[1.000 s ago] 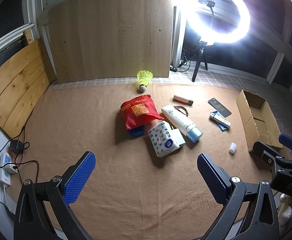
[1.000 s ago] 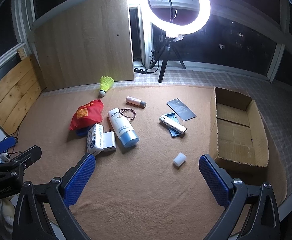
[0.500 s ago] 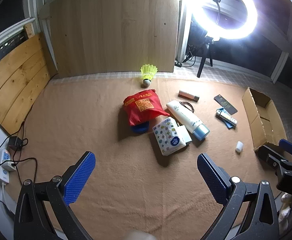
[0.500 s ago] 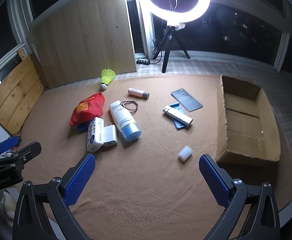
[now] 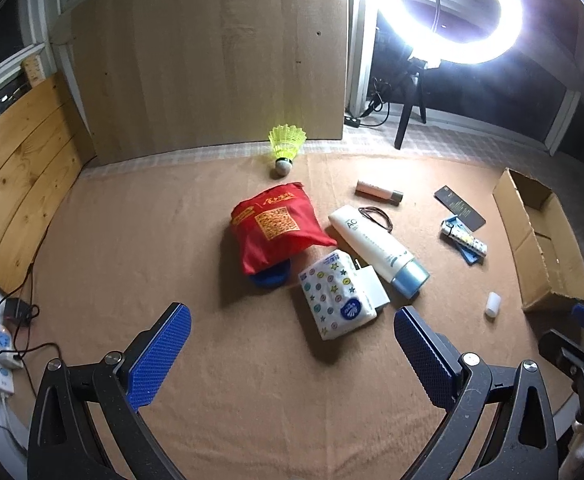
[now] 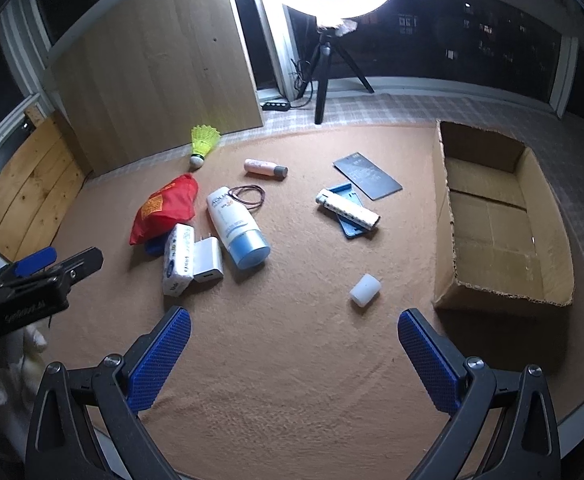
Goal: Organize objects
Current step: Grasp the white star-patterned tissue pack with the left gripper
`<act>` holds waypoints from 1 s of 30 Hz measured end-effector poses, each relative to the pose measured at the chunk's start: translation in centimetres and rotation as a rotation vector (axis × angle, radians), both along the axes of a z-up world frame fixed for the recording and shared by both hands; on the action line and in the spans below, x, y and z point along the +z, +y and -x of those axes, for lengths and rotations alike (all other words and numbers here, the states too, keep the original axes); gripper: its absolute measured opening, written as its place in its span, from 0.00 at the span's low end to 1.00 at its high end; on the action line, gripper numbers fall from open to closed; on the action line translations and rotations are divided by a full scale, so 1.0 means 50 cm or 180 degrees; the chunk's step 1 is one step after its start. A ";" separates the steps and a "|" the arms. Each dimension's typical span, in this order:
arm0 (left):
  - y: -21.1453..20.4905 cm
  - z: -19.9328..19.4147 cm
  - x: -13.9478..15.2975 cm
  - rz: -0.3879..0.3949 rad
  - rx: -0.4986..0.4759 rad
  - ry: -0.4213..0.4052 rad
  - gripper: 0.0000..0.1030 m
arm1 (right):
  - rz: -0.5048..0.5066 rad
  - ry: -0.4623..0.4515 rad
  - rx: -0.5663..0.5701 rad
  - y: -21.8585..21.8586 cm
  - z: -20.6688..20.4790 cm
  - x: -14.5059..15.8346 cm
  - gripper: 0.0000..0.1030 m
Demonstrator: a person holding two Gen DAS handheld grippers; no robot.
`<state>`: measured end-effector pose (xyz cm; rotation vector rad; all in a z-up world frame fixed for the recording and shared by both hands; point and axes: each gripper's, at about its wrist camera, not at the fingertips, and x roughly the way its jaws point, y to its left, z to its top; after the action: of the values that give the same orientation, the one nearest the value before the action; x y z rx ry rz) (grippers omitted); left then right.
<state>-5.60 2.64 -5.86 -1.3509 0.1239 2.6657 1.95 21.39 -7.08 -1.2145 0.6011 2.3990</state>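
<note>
Both grippers, left (image 5: 292,352) and right (image 6: 293,354), hang wide open and empty above the mat (image 6: 292,360); items lie scattered mid-mat, the box (image 6: 499,216) stands at its right

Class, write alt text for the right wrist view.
Open blue-padded right tongs hover empty over a brown carpet scattered with toiletries; a small white cap lies nearest, beside an open cardboard box.

Your left gripper (image 5: 292,354) hangs with its jaws spread wide and nothing between them. Your right gripper (image 6: 293,356) hangs the same way, jaws wide apart and empty, just beside the left.
</note>
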 end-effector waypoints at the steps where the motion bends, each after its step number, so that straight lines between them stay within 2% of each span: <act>1: 0.003 0.007 -0.005 0.0004 -0.0015 -0.0021 0.99 | 0.0027 -0.0005 -0.0015 0.005 -0.002 -0.003 1.00; 3: 0.011 0.025 -0.016 0.0016 -0.0040 -0.0065 0.97 | 0.0078 -0.0019 -0.0046 0.015 -0.005 -0.009 1.00; 8: 0.026 0.066 -0.042 -0.0015 -0.0092 -0.0164 0.85 | 0.0151 -0.0044 -0.0066 0.031 -0.010 -0.021 1.00; 12: 0.034 0.112 -0.062 -0.0174 -0.0125 -0.0334 0.67 | 0.0188 -0.0057 -0.0091 0.038 -0.015 -0.028 1.00; 14: 0.039 0.139 -0.076 -0.0262 -0.0160 -0.0430 0.62 | 0.0198 -0.0075 -0.0115 0.040 -0.018 -0.032 1.00; 16: 0.042 0.162 -0.092 -0.0338 -0.0181 -0.0556 0.52 | 0.0213 -0.0088 -0.0141 0.044 -0.022 -0.036 1.00; 25: 0.056 0.236 -0.151 -0.0588 -0.0255 -0.0894 0.45 | 0.0211 -0.0144 -0.0237 0.051 -0.048 -0.045 0.99; 30: 0.060 0.261 -0.179 -0.0602 -0.0277 -0.1022 0.43 | 0.0217 -0.0166 -0.0227 0.045 -0.052 -0.046 0.99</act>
<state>-18.64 5.64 -14.80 -1.6420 -0.1015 2.2877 4.53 23.63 -9.36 -1.2579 0.7032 2.2980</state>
